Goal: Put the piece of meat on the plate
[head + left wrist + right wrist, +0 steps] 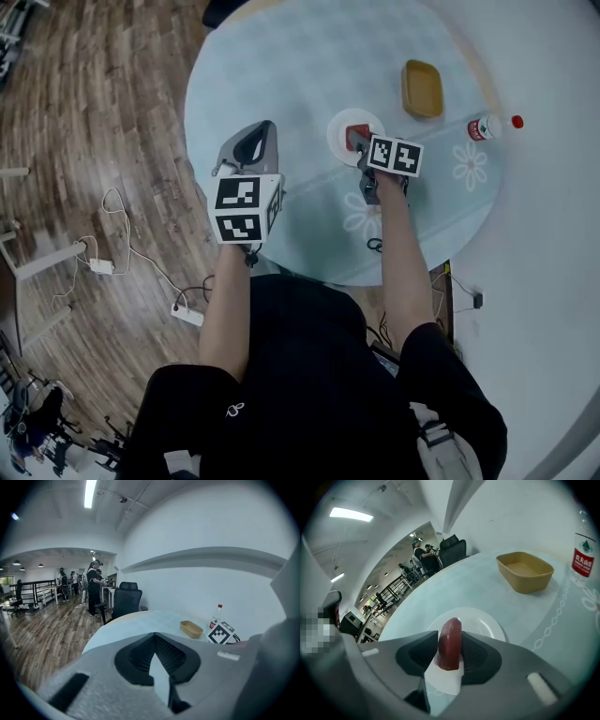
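Note:
A dark red piece of meat (450, 644) stands on edge between the jaws of my right gripper (450, 638), directly over the small white plate (487, 623). The pads sit close on either side of it without clearly pressing, so the gripper is open. From the head view the right gripper (361, 150) reaches over the plate (339, 127) with the meat (356, 137) at its tip. My left gripper (255, 141) hovers over the table's near left part, shut and empty; its own view shows the tips (153, 637) meeting.
A yellow tray (422, 88) lies beyond the plate, and a plastic bottle with a red cap (492, 126) lies on its side at the right. The round, pale blue table (281, 75) ends near my body. Cables lie on the wooden floor to the left.

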Demonstrator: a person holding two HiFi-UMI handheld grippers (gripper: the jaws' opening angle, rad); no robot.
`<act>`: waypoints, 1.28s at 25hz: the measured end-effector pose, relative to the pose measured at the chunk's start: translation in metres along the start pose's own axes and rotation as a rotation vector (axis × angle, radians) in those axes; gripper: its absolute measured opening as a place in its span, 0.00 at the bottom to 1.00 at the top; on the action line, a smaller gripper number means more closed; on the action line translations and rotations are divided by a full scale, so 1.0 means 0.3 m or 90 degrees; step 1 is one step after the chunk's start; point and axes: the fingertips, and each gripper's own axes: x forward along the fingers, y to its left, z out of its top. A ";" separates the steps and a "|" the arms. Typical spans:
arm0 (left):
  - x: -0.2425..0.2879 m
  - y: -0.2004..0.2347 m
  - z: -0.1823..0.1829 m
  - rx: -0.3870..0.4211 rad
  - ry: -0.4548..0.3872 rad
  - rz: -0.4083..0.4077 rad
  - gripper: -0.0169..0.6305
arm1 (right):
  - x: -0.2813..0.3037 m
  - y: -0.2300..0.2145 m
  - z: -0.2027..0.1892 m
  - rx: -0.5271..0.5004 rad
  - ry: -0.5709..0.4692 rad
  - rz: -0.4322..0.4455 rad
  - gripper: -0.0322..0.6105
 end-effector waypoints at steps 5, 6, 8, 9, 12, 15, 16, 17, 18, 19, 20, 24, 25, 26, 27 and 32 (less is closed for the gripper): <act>-0.004 -0.035 0.012 0.007 -0.007 -0.004 0.03 | -0.025 -0.057 -0.004 0.014 -0.015 -0.029 0.39; -0.009 -0.045 0.011 0.007 -0.008 -0.004 0.03 | -0.036 -0.062 -0.007 0.016 -0.022 -0.031 0.41; -0.024 -0.076 0.006 0.007 -0.011 -0.008 0.03 | -0.074 -0.069 -0.007 0.021 -0.044 -0.032 0.41; -0.030 -0.098 0.005 0.008 -0.014 -0.013 0.03 | -0.102 -0.073 0.001 0.024 -0.062 -0.033 0.41; -0.038 -0.161 -0.004 0.003 -0.020 -0.028 0.03 | -0.222 -0.058 0.061 0.035 -0.144 -0.033 0.34; -0.033 -0.230 -0.018 0.001 -0.026 -0.046 0.03 | -0.367 -0.034 0.131 0.030 -0.245 -0.034 0.20; -0.031 -0.256 -0.018 0.002 -0.031 -0.054 0.03 | -0.416 -0.028 0.153 0.024 -0.275 -0.037 0.15; -0.029 -0.285 -0.014 0.005 -0.037 -0.062 0.03 | -0.466 -0.020 0.175 0.010 -0.302 -0.044 0.11; -0.027 -0.315 -0.006 0.009 -0.043 -0.069 0.03 | -0.520 -0.009 0.197 -0.013 -0.328 -0.056 0.08; -0.027 -0.348 0.005 0.014 -0.051 -0.075 0.03 | -0.575 0.009 0.218 -0.044 -0.351 -0.067 0.06; -0.030 -0.384 0.019 0.020 -0.059 -0.081 0.03 | -0.632 0.032 0.235 -0.077 -0.373 -0.072 0.06; -0.064 -0.514 0.111 0.054 -0.108 -0.099 0.03 | -0.877 0.102 0.291 -0.122 -0.493 -0.063 0.06; -0.075 -0.537 0.138 0.064 -0.122 -0.102 0.03 | -0.932 0.107 0.299 -0.116 -0.520 -0.064 0.06; -0.086 -0.556 0.163 0.074 -0.137 -0.104 0.03 | -0.977 0.110 0.303 -0.113 -0.539 -0.066 0.06; -0.098 -0.572 0.187 0.084 -0.152 -0.105 0.03 | -1.011 0.113 0.303 -0.115 -0.549 -0.068 0.06; -0.144 -0.613 0.263 0.113 -0.194 -0.099 0.03 | -1.092 0.133 0.287 -0.158 -0.538 -0.083 0.06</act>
